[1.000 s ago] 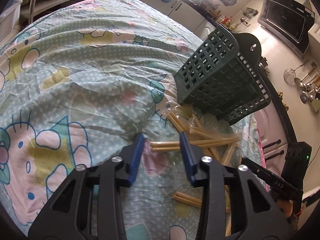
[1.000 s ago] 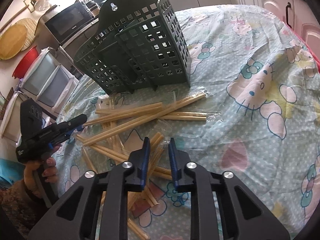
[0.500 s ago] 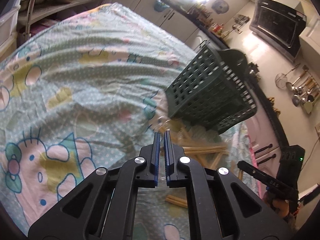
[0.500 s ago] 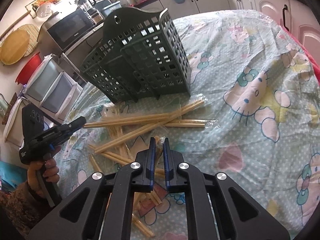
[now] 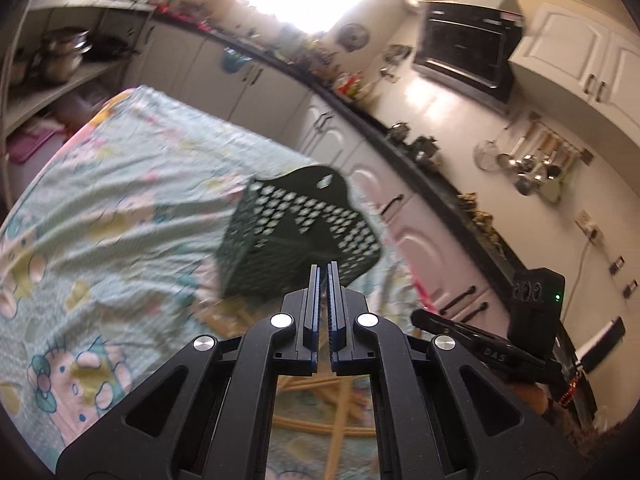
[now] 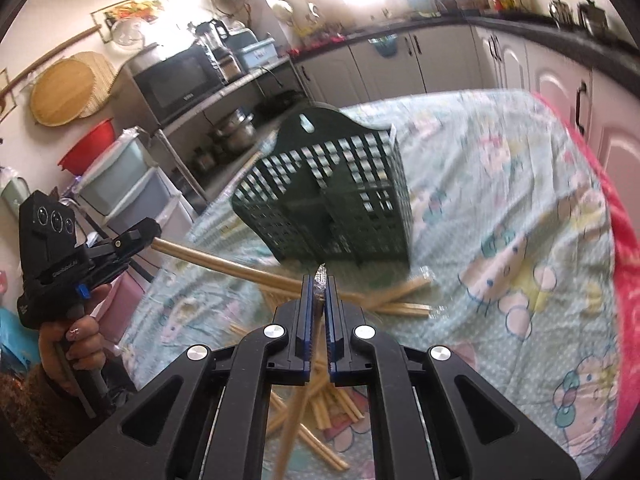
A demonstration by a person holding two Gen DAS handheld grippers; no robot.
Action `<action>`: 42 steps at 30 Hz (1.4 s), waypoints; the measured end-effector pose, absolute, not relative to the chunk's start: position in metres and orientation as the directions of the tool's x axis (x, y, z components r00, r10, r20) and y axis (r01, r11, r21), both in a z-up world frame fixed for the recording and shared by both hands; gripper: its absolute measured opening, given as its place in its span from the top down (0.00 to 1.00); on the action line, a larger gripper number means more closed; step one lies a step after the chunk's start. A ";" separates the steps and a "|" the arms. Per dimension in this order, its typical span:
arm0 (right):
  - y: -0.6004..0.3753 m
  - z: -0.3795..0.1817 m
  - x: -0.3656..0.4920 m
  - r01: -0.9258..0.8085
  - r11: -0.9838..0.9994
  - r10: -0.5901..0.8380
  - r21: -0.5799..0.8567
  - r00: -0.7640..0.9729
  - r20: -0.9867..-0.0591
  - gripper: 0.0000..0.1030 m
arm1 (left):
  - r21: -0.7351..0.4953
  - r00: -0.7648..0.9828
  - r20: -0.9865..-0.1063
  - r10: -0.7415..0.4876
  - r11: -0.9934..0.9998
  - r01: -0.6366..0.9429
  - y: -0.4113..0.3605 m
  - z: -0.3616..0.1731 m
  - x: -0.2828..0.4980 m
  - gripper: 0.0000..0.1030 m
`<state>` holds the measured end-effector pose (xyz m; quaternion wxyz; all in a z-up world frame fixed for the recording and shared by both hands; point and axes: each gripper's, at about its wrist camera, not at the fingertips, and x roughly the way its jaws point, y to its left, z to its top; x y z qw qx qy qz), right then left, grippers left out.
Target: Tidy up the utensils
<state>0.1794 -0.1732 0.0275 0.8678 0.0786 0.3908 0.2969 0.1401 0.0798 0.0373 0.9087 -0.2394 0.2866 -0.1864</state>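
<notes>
A dark green slotted utensil basket (image 5: 296,236) (image 6: 336,208) stands on the table beyond a loose pile of wrapped wooden chopsticks (image 6: 400,300) (image 5: 320,384). My left gripper (image 5: 323,280) is shut and lifted above the pile. In the right wrist view the left gripper (image 6: 150,234) grips one end of a chopstick pair (image 6: 208,262), which slants down towards the pile. My right gripper (image 6: 319,284) is shut on another wrapped pair. That pair's plastic tip (image 6: 320,271) pokes out above the jaws and its sticks (image 6: 296,412) hang below. The right gripper (image 5: 418,315) also shows at the right of the left wrist view.
A cartoon-print cloth (image 6: 500,208) (image 5: 120,200) covers the table, with a red edge (image 6: 624,280) at the right. Kitchen cabinets (image 5: 424,248) and a counter run close behind the basket. A person's hand (image 6: 76,344) holds the left gripper's handle. Plastic drawers (image 6: 132,184) stand beyond the table's left side.
Both grippers closed from open onto chopsticks in the pile and then rose, each lifting a pair. The pile and basket now sit lower and farther off in both views.
</notes>
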 end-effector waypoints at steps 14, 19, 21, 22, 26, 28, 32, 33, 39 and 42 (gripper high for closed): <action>-0.163 0.099 0.168 -0.535 0.776 0.626 0.334 0.591 -0.509 0.95 | -0.514 0.748 -0.316 -0.583 0.768 0.382 0.045 0.105 0.134 1.00; -0.161 0.125 0.170 -0.556 0.770 0.635 0.313 0.622 -0.458 0.95 | -0.484 0.755 -0.280 -0.594 0.766 0.423 0.035 0.132 0.134 1.00; -0.161 0.135 0.172 -0.560 0.771 0.635 0.303 0.640 -0.434 0.95 | -0.471 0.761 -0.266 -0.592 0.769 0.433 0.033 0.141 0.134 1.00; -0.161 0.139 0.173 -0.561 0.772 0.634 0.299 0.646 -0.426 0.95 | -0.465 0.762 -0.259 -0.593 0.768 0.440 0.032 0.146 0.135 1.00; -0.162 0.157 0.178 -0.560 0.781 0.624 0.277 0.682 -0.381 0.95 | -0.446 0.776 -0.228 -0.588 0.772 0.453 0.031 0.162 0.140 1.00; -0.164 0.165 0.181 -0.557 0.785 0.619 0.271 0.698 -0.360 0.95 | -0.440 0.781 -0.215 -0.586 0.772 0.458 0.032 0.169 0.142 1.00; -0.169 0.183 0.189 -0.547 0.797 0.604 0.257 0.731 -0.317 0.95 | -0.425 0.796 -0.189 -0.576 0.778 0.462 0.033 0.184 0.149 1.00; -0.171 0.188 0.192 -0.543 0.800 0.600 0.256 0.739 -0.307 0.95 | -0.422 0.799 -0.184 -0.573 0.780 0.462 0.033 0.187 0.151 1.00; -0.178 0.208 0.207 -0.517 0.821 0.568 0.243 0.785 -0.248 0.95 | -0.427 0.803 -0.166 -0.573 0.776 0.465 0.036 0.198 0.163 1.00; -0.180 0.214 0.216 -0.502 0.829 0.553 0.247 0.802 -0.225 0.95 | -0.430 0.805 -0.166 -0.569 0.777 0.461 0.036 0.200 0.169 1.00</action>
